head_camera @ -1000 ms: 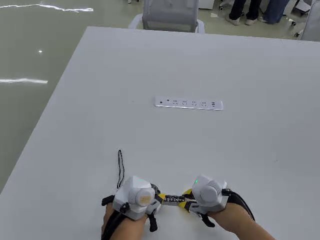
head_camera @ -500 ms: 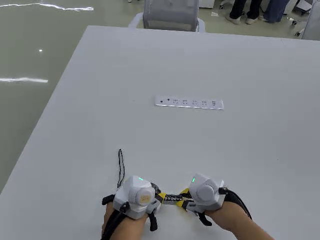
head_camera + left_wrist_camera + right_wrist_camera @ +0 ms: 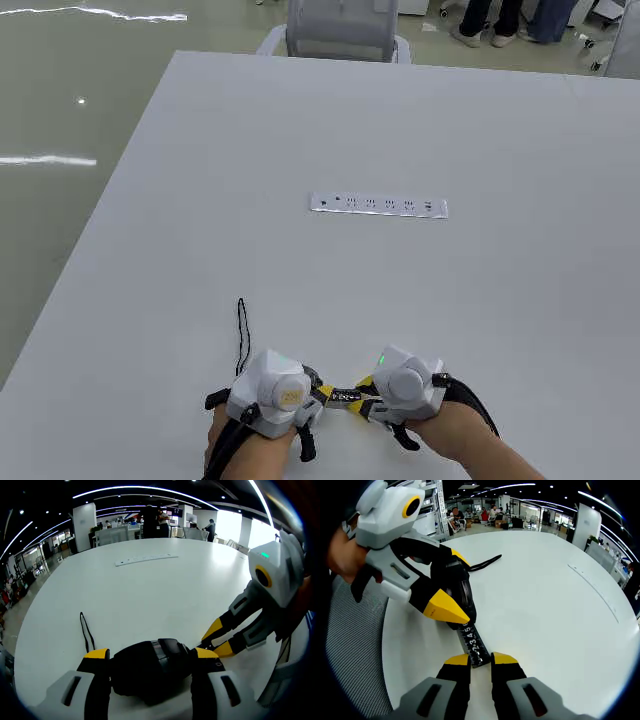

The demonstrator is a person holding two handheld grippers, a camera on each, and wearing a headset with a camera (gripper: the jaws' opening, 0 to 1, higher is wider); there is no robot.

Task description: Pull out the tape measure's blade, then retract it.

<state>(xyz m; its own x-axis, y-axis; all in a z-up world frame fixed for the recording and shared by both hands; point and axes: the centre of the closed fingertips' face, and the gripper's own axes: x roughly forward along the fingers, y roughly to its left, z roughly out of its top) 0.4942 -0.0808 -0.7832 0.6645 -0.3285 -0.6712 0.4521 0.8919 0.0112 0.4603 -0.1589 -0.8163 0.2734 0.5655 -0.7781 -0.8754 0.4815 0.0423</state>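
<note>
Head view: left gripper (image 3: 320, 393) covers the tape measure (image 3: 150, 667), short blade (image 3: 345, 397) showing

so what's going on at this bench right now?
A person works a tape measure on a white table. The left hand-held gripper clamps the black tape measure by its case; the right hand-held gripper pinches the tip of the blade. A short stretch of blade is out, and the two grippers are close together. The wrist strap lies loose on the table, and a power strip sits further out.
</note>
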